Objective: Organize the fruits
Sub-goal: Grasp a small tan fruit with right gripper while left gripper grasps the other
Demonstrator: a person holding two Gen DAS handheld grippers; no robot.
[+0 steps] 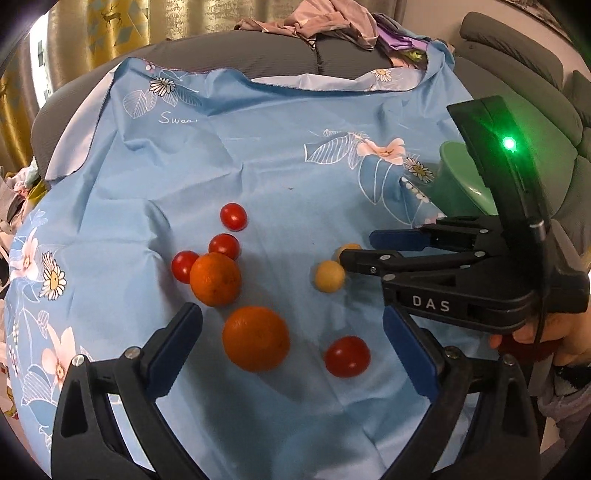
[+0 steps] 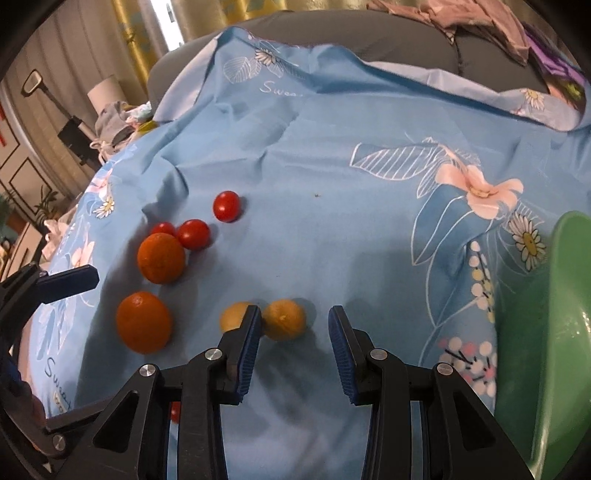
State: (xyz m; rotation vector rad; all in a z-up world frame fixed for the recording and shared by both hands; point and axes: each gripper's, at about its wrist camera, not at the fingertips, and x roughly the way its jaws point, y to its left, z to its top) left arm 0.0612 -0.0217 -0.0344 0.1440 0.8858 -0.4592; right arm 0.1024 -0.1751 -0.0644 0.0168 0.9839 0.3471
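Note:
Two oranges (image 1: 215, 278) (image 1: 256, 339), several cherry tomatoes (image 1: 233, 216) and two small yellow fruits (image 1: 329, 276) lie on a blue floral cloth (image 1: 295, 147). My left gripper (image 1: 291, 325) is open wide, and the nearer orange lies between its fingers, untouched. My right gripper (image 2: 295, 314) is open at a narrow gap over one yellow fruit (image 2: 284, 319). That fruit sits close to the left pad, clear of the right pad. The other yellow fruit (image 2: 232, 315) lies just outside the left finger. In the left wrist view the right gripper (image 1: 356, 247) partly hides its fruit.
A green bowl (image 2: 554, 332) stands at the cloth's right edge. One tomato (image 1: 347, 356) lies alone near the right of my left gripper. A grey sofa back (image 1: 258, 55) with a heap of clothes (image 1: 314, 22) runs behind. A hand (image 1: 554, 332) grips the right tool.

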